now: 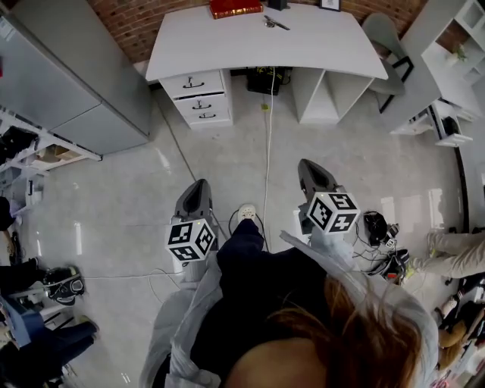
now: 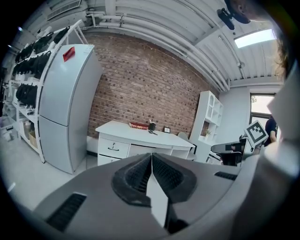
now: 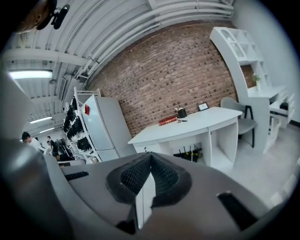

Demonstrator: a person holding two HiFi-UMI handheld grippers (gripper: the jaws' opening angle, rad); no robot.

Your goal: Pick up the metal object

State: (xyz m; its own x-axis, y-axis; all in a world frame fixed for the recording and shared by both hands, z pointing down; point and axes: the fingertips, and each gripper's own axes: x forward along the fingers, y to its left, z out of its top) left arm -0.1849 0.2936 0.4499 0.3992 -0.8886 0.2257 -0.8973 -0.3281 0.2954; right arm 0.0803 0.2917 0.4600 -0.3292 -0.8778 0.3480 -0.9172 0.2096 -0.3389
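Right hand-held gripper (image 3: 150, 157) closed, ribbed, curved white desk (image 3: 187, 126)

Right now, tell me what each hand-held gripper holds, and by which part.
Nothing is held. The left hand-held gripper and right hand-held gripper are both shut and empty; the metal object lies untouched on the white desk.

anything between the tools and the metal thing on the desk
Nothing visible does. Only floor with a cable lies between the left tool, the right tool and the desk; the metal object lies exposed on its top.
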